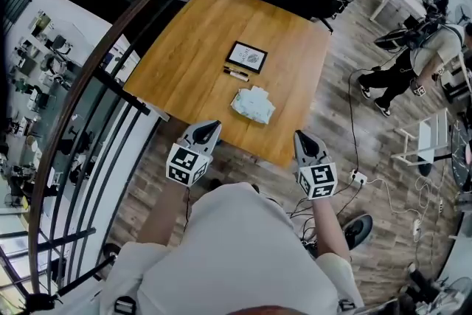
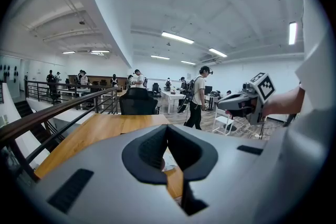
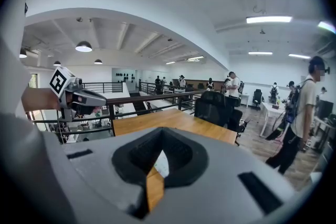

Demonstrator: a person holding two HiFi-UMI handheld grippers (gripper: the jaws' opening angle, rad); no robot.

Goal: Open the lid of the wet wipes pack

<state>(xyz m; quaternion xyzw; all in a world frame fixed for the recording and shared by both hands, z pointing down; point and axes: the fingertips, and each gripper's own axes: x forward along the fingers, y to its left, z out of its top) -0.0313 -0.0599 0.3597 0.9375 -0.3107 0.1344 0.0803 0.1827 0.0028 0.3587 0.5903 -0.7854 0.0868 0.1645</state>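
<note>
Big square light-wood counter [image 1: 192,48] carries everything. The task item, a soft pale green-and-white wet wipes pack [image 1: 253,104], lies flat near the middle of the counter's near half. Just past it are a thin dark pen [image 1: 236,73] and a small black-framed white card [image 1: 246,57]. Progress: can't call the lid. From the head view the pack is too small to show whether the flap is down or up, and neither gripper view gives more than a pale sliver low between the fingers. So this fits either a shut pack waiting to be opened or one already opened with the hands backed off. What is certain is that nothing touches the pack and it sits square on the wood, not lifted or pinned. Pose: both forearms are drawn in close to the torso. The left grey gripper with marker cube [image 1: 209,131] and the right grey gripper with marker cube [image 1: 303,140] hover at the counter's near edge. They are well apart from each other, short of the pack, and pointing forward with a slight downward tilt. Left fingers [image 2: 152,149] are pressed together on nothing. Right fingers [image 3: 178,152] look the same, tips meeting, nothing between.
</note>
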